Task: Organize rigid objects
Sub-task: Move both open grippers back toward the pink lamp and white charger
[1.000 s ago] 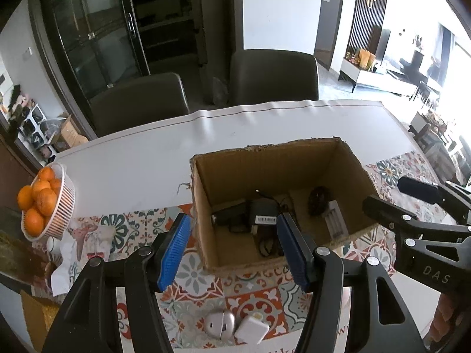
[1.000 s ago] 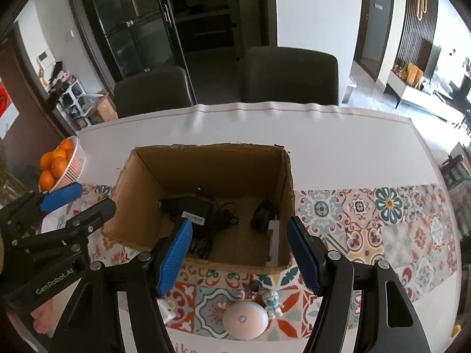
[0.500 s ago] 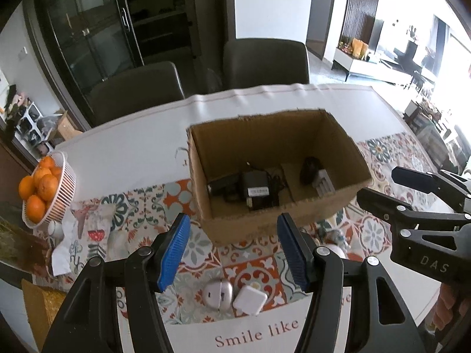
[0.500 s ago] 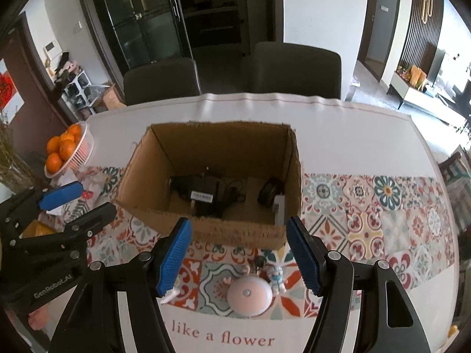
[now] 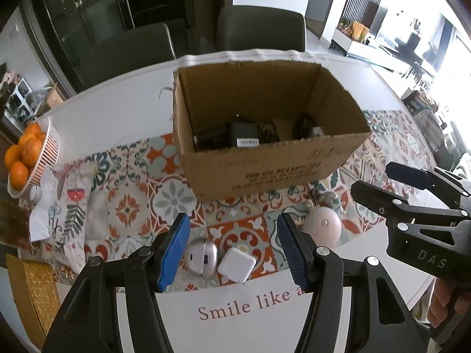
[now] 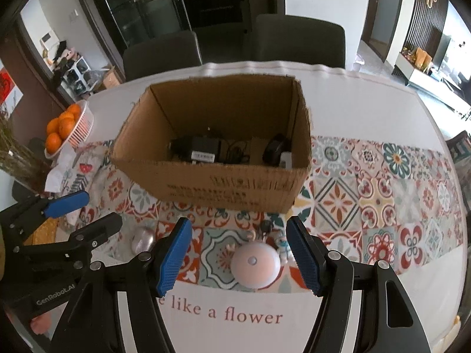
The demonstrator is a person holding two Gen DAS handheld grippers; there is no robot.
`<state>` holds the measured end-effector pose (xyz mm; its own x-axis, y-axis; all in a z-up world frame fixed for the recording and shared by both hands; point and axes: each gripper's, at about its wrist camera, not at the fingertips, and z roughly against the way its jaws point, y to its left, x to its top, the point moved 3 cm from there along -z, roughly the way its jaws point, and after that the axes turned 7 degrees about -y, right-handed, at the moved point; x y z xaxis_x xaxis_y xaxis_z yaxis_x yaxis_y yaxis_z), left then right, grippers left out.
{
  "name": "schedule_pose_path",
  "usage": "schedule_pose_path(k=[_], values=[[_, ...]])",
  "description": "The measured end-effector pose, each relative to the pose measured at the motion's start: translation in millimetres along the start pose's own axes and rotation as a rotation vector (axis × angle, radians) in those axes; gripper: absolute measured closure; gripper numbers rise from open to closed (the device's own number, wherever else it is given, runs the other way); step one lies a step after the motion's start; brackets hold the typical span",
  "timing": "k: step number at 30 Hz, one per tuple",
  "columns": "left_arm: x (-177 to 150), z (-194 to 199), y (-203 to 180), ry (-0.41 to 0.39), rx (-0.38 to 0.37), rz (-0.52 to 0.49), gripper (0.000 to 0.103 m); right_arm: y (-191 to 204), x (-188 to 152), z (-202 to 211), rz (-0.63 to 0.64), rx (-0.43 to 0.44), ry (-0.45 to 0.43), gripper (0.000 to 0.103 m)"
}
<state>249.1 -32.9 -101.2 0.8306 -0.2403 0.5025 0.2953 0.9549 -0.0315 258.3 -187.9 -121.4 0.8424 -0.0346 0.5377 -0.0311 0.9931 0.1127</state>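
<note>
Left gripper (image 5: 232, 248) is seen with jaws apart, nothing clamped, above a silver case (image 5: 201, 257) and white charger (image 5: 236, 265) on the table mat (image 5: 126, 206); the charger is hidden in the right view. Right gripper (image 6: 240, 260) is likewise spread and empty, over a pink dome (image 6: 255, 264). A small figurine (image 6: 283, 247) beside the dome is clear only there. Box (image 6: 223, 188) holds black adapters, behind both.

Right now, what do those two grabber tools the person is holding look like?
Both are black plastic, each with two angular fingers tipped by ribbed blue pads. The left hand-held gripper carries white "GenRobot.AI" lettering on its side; the right hand-held gripper reads "DAS". Small silver screws dot the frames. No cables show.
</note>
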Motion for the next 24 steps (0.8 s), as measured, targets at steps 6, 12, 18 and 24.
schedule_pose_path(k=[6,12,18,24], values=[[-12.2,-8.6,2.8,0.038,0.003,0.005,0.043,2.3,-11.7,-10.6,-0.012,0.006,0.036,0.036],[-25.3,-22.3,4.3,0.101,-0.027,0.02,0.043,4.9,-20.6,-19.6,-0.01,0.009,0.07,0.036],[-38.0,-36.8,0.0,0.169,-0.086,0.031,0.043,1.9,-30.6,-29.5,-0.015,0.0,0.113,0.036],[-50.3,-51.0,-4.1,0.24,-0.105,0.03,0.043,-1.2,-39.5,-42.5,-0.024,0.008,0.17,0.036]])
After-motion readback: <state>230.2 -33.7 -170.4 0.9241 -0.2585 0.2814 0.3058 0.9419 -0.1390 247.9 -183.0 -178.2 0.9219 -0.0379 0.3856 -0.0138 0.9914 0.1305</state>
